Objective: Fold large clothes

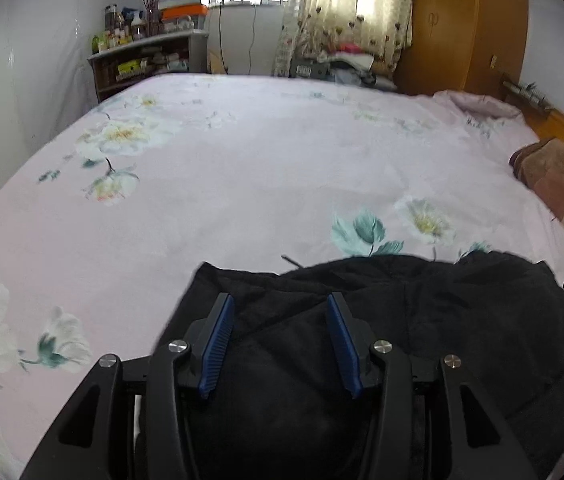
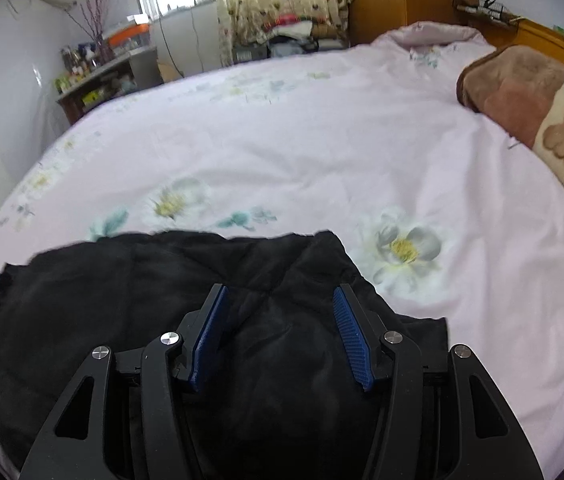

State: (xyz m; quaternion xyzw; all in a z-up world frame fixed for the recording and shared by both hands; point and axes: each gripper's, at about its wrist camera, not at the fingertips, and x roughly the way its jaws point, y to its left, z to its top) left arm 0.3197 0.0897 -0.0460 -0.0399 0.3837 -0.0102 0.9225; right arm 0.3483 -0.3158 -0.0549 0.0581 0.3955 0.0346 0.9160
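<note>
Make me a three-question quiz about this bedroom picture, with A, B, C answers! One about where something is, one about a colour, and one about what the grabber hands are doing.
1. Where does the black garment lie?
A. on the flowered bed sheet
B. in the wooden wardrobe
C. on the shelf by the wall

2. What colour are the pads on the gripper fingers?
A. red
B. blue
C. yellow

3. How are the left gripper and right gripper right now?
A. both shut on the garment
B. one shut, one open
C. both open

Answers:
1. A, the dark cloth lies rumpled on the near part of the sheet.
2. B, each wrist view shows ridged blue pads.
3. C, in each view the jaws stand wide apart over the cloth, pinching nothing.
</note>
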